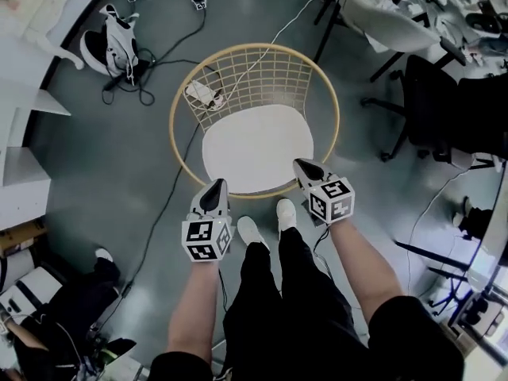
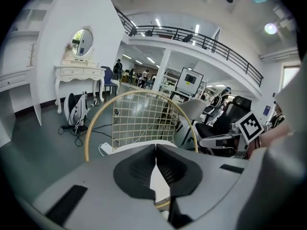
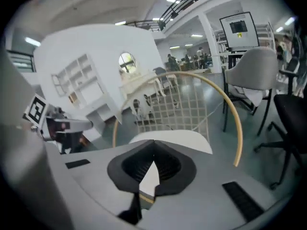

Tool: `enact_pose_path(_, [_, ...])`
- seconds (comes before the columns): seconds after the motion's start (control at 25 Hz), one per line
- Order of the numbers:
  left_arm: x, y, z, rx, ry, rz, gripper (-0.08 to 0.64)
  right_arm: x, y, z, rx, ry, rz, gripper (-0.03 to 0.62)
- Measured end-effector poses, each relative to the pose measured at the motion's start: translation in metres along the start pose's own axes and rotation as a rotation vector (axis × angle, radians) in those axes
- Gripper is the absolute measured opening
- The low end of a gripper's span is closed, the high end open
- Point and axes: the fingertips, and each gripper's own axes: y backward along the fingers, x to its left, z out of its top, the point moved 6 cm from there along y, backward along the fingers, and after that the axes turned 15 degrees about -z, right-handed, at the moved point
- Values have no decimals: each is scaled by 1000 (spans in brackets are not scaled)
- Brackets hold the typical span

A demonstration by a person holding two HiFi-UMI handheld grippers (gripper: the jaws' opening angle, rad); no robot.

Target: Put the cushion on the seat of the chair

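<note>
A white cushion (image 1: 255,145) lies flat on the seat of a round chair with a gold hoop frame (image 1: 176,109) and a wire-grid back. Both grippers hover over the chair's front edge and hold nothing. My left gripper (image 1: 216,186) is shut, its tips above the cushion's front left corner. My right gripper (image 1: 302,166) is shut too, above the front right corner. In the left gripper view the jaws (image 2: 155,147) meet, with the cushion (image 2: 129,147) and the grid back (image 2: 139,121) beyond. In the right gripper view the closed gripper (image 3: 153,143) points at the cushion (image 3: 187,139).
A black-and-white backpack (image 1: 115,46) and cables lie on the grey floor at the left. A white power strip (image 1: 204,94) shows behind the grid back. Office chairs (image 1: 444,109) stand at the right. My feet (image 1: 250,230) are just in front of the chair.
</note>
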Motion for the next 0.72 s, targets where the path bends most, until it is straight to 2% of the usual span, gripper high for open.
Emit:
enact_pose_path(0.08, [-15,17,21,-29,-21,-24,18,19,26,23,-54,-28,96,14])
enact_pose_path(0.16, [-31,36,42,-48,-52,-37,18,34,56,48,-94,-18,131,14])
enact_pose_path(0.4, [-84,97,99,-112,-140,-64,18,71,151,113,-195,68,121,12])
enact_pose_path(0.52, [-107,124,116,-131,-183,-78,18,88,189,132,-247,86,134,12])
enact_pose_path(0.72, [-135,160,135,-179,-211,-92,18,112,241,152,-330,138,135,12])
